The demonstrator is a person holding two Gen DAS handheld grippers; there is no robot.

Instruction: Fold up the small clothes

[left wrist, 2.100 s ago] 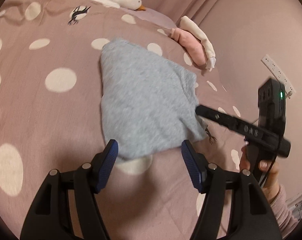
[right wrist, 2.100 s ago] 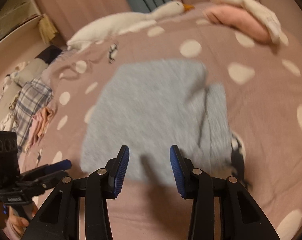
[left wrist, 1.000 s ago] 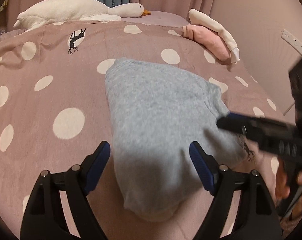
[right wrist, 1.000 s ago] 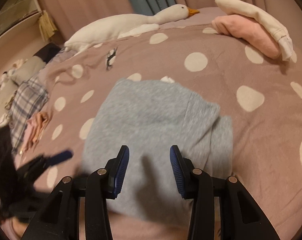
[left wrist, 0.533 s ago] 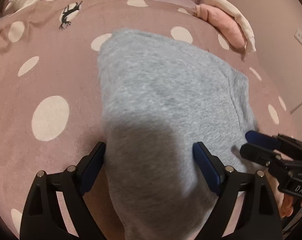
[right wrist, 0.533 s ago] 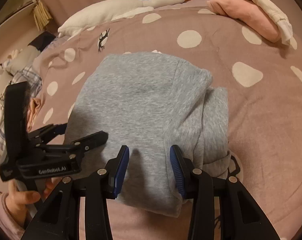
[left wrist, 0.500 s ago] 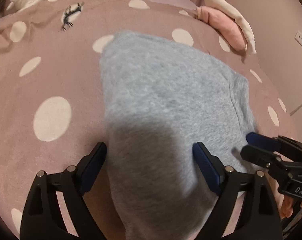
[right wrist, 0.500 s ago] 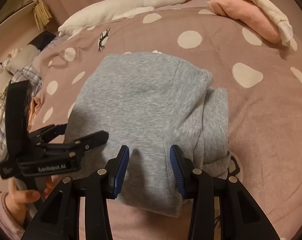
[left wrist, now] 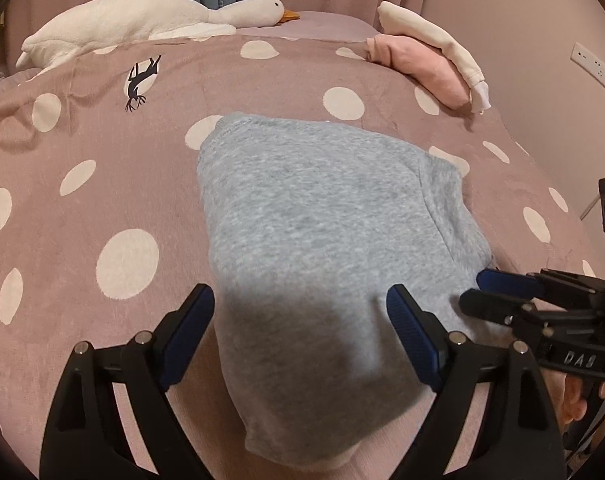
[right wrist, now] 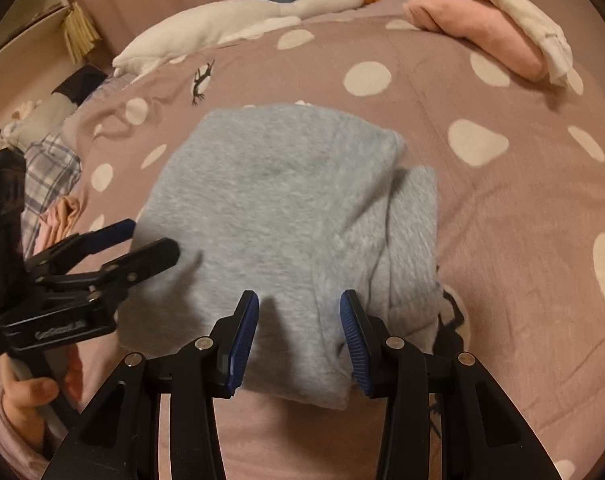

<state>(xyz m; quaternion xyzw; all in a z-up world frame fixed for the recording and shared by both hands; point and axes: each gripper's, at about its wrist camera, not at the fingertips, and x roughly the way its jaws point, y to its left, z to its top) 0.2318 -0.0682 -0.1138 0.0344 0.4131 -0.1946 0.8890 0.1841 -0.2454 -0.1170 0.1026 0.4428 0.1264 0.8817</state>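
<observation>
A mauve bedspread with white dots covers the bed, with a plush goose and a pink-and-cream bundle of clothes by the curtained far wall. The folded grey garment lies mid-bed, its long axis running away from both cameras (narrower end far). The left gripper hovers spread wide at its near edge, while the right gripper, also parted and holding nothing, is over the near right corner.

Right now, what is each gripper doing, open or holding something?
Left gripper: open, fingers astride the grey garment's near end, holding nothing.
Right gripper: open over the garment's near edge, holding nothing.
</observation>
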